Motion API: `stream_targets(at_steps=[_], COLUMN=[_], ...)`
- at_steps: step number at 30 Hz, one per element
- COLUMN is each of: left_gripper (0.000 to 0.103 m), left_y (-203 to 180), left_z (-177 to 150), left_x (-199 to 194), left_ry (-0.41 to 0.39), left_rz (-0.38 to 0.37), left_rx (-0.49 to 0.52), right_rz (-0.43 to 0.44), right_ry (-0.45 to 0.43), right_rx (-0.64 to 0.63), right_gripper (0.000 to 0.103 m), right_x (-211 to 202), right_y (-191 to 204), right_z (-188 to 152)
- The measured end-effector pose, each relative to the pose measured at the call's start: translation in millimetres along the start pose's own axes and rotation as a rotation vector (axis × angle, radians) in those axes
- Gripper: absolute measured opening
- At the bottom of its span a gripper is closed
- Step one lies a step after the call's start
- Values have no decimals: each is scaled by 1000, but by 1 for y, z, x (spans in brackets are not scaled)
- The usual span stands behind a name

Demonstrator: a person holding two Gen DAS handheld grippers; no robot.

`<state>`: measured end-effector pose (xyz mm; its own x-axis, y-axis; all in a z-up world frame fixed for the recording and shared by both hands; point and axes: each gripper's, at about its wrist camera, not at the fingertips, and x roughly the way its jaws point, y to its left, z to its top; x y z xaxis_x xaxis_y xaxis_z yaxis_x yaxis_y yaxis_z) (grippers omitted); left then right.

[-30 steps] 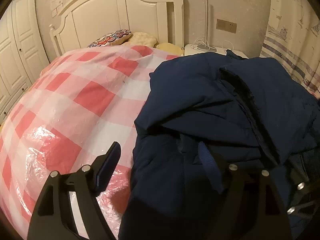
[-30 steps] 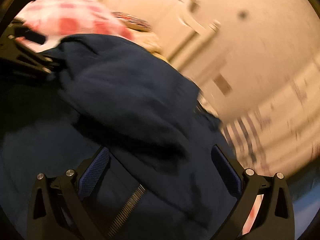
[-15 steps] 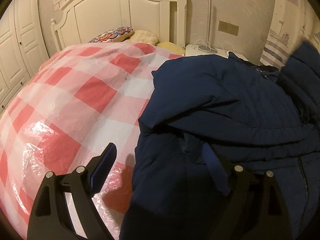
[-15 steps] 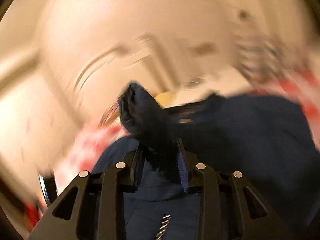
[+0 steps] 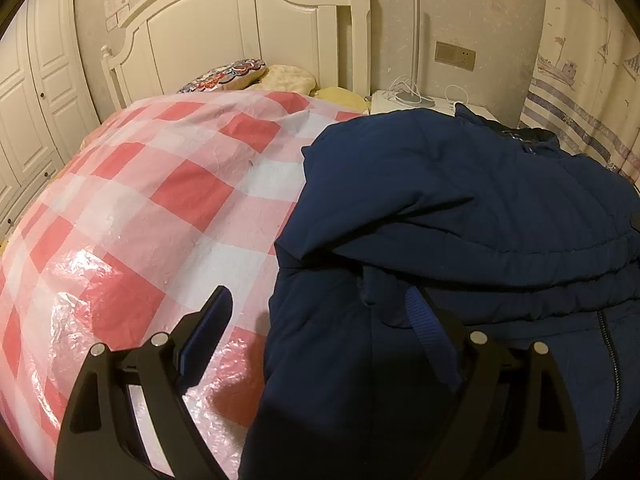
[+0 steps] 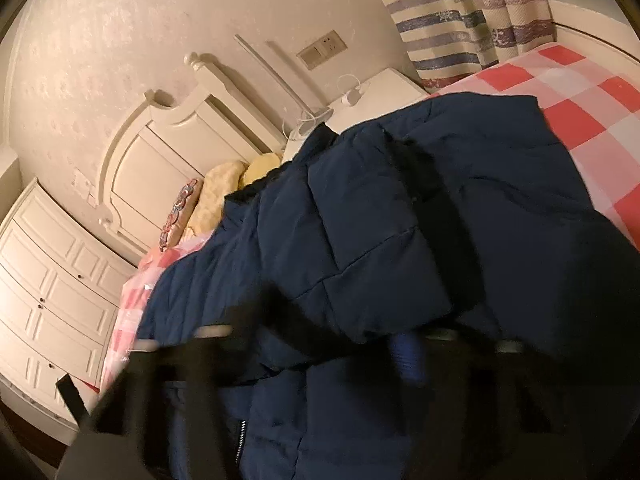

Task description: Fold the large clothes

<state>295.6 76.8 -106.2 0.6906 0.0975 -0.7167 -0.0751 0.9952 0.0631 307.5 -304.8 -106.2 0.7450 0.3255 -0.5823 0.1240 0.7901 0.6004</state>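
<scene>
Garment: a navy padded jacket [image 5: 460, 208] lies spread on the bed [image 5: 160, 208], over the side nearest the bedside cabinet [image 5: 420, 104], its collar toward the headboard [image 5: 240, 28]; one sleeve [image 6: 360, 248] is folded across the body.

Support: the bed carries a pink-and-white check cover under a glossy plastic film; the half toward the wardrobe [image 5: 36, 92] is bare of clothing.

Left tongs [image 5: 320, 328]: you hold them wide apart, straddling the jacket's near left edge; one finger stands over the plastic cover, the other over the navy cloth, and neither pad presses on anything.

Right tongs [image 6: 320, 344]: blurred at the bottom of the right wrist view. Their jaws have just been closing and then easing apart a little; jacket cloth lies at the fingers, but you cannot tell whether it is pinched.

Handling, judged: expect a soft, bulky, fairly light garment that sags and springs back from a fold. The shell looks smooth, so a shallow pinch may slip.

Where to grip, judged: take the hem corners, cuff or a quilted seam, gathering a thick bite of padding; avoid the zipper [image 5: 608, 344] teeth.

Hazard, judged: the film beneath is slick, so the whole jacket may slide when you drag one edge.
</scene>
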Motion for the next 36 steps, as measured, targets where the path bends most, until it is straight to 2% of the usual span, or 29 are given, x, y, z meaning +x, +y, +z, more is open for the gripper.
stream_targets(at_steps=[1, 4, 5, 7, 9, 13, 15, 17, 19, 20, 22, 23, 26, 27, 29, 30, 32, 36], left_gripper=[88, 88, 93, 95, 95, 95, 95, 95, 95, 96, 101, 101, 101, 101, 101, 101, 101, 101], left_y=[0, 1, -1, -6, -9, -2, 1, 0, -1, 0, 3, 10, 29, 29, 15, 6, -13, -58], left_z=[-1, -4, -5, -4, -2, 1, 0, -2, -5, -7, -7, -3, 24, 34, 66, 77, 95, 115], left_x=[-4, -27, -34, -36, -33, -25, -30, -40, -56, -68, -80, -85, -94, -96, -92, -87, -74, -27], left_ry=[-20, -144, -184, -198, -180, -145, -166, -226, -313, -379, -438, -447, -399, -380, -296, -257, -201, -91], left_rz=[7, 2, 11, 9, 6, -8, -14, -24, -32, -53, -92, -129, -255, -273, -306, -309, -304, -277], left_rx=[0, -3, 8, 33, 50, 19, 2, 4, 6, 2, -16, -58, -180, -183, -129, -104, -71, -12], right_rz=[11, 50, 62, 67, 39, -76, -73, -138, -200, -215, -228, -233, -298, -317, -362, -390, -370, -378], right_ry=[-18, -135, -156, -194, -167, -13, -30, -143, -249, -278, -231, -200, -118, -100, -68, -40, -29, -14], right_rx=[-6, -77, -74, -32, -14, 18, 95, 106, 45, -42, -181, -256, -396, -410, -425, -420, -427, -443], right_gripper=[32, 28, 28, 28, 28, 31, 35, 40, 41, 41, 41, 41, 41, 41, 41, 42, 42, 47], right_x=[-4, -39, -48, -68, -70, -42, -51, -77, -96, -100, -86, -75, -42, -34, -20, -11, 2, 4], right_y=[3, 19, 21, 12, 2, -22, -32, -28, -14, 3, 31, 45, 64, 64, 58, 47, 29, 32], right_z=[0, -5, -4, -4, -6, -20, -21, -22, -20, -16, -10, -9, -5, -6, -5, -8, -15, -20])
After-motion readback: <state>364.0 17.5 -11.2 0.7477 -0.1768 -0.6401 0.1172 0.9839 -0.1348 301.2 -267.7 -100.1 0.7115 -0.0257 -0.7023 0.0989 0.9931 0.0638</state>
